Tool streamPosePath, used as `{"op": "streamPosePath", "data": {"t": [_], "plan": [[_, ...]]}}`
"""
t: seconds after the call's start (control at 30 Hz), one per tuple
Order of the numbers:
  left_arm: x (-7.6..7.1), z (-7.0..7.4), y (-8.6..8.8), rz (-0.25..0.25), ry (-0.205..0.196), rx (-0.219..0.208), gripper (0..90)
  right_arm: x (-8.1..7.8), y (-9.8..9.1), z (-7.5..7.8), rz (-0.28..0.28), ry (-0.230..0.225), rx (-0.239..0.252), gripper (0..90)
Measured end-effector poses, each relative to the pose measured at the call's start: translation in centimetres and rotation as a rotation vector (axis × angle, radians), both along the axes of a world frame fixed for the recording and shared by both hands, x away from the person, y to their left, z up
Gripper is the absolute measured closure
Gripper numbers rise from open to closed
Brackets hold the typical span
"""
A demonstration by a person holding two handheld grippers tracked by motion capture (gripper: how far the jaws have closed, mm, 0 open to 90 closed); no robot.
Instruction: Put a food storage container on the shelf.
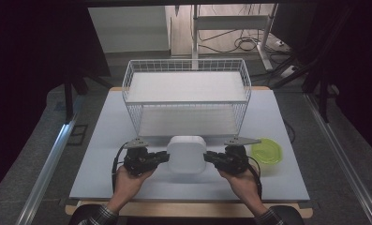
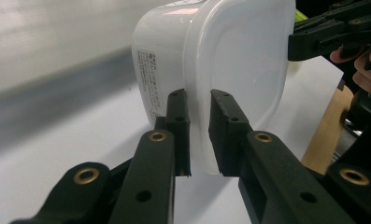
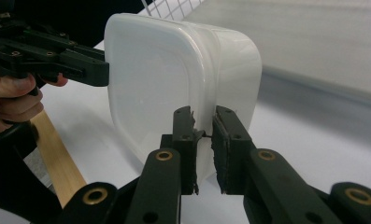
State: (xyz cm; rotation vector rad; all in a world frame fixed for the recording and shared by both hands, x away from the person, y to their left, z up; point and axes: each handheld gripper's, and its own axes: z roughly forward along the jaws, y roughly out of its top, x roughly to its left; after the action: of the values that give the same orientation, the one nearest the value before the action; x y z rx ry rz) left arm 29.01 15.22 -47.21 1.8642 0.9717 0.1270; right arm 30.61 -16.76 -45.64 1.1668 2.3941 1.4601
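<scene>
Container (image 1: 186, 153): white, translucent plastic, rounded corners, printed side label.

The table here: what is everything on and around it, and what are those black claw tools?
White container: one, translucent white plastic, near the front middle of the table, gripped on both sides.
Green lid: one, yellow-green, round, on the table beside the right gripper.
Wire rack: one, white, two shelves, behind the container.
Table: one, pale grey top with a wooden edge.
Left gripper: one, black, shut on the container's rim.
Right gripper: one, black, shut on the opposite rim.
Hands: two, holding the grippers.
</scene>
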Motion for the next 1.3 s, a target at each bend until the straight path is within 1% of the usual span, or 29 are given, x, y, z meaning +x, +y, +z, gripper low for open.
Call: {"op": "streamPosePath", "data": {"t": [0.23, 0.37, 0.57, 0.8, 0.9, 1.3], "plan": [[0.4, 1.9, 0.3, 0.011, -0.042, 0.01, 79.1, 0.7, 0.2, 1.7, 0.011, -0.045, 0.007, 79.9], [0.7, 2.7, 0.6, 0.016, -0.059, 0.004, 79.1, 1.0, 0.5, 2.6, 0.017, -0.068, 0.013, 79.8], [1.0, 3.9, 0.8, 0.019, -0.081, 0.005, 79.0, 1.5, 0.5, 3.6, 0.023, -0.086, 0.036, 79.9], [1.4, 5.4, 0.9, 0.024, -0.105, 0.002, 79.0, 1.9, 0.6, 5.0, 0.028, -0.115, 0.05, 79.9], [1.5, 6.0, 0.9, 0.027, -0.115, -0.002, 78.9, 2.1, 0.7, 5.8, 0.03, -0.129, 0.05, 79.9], [2.5, 8.7, 1.2, 0.039, -0.151, -0.013, 78.9, 3.4, 1.0, 8.7, 0.032, -0.153, 0.063, 79.9]]}}
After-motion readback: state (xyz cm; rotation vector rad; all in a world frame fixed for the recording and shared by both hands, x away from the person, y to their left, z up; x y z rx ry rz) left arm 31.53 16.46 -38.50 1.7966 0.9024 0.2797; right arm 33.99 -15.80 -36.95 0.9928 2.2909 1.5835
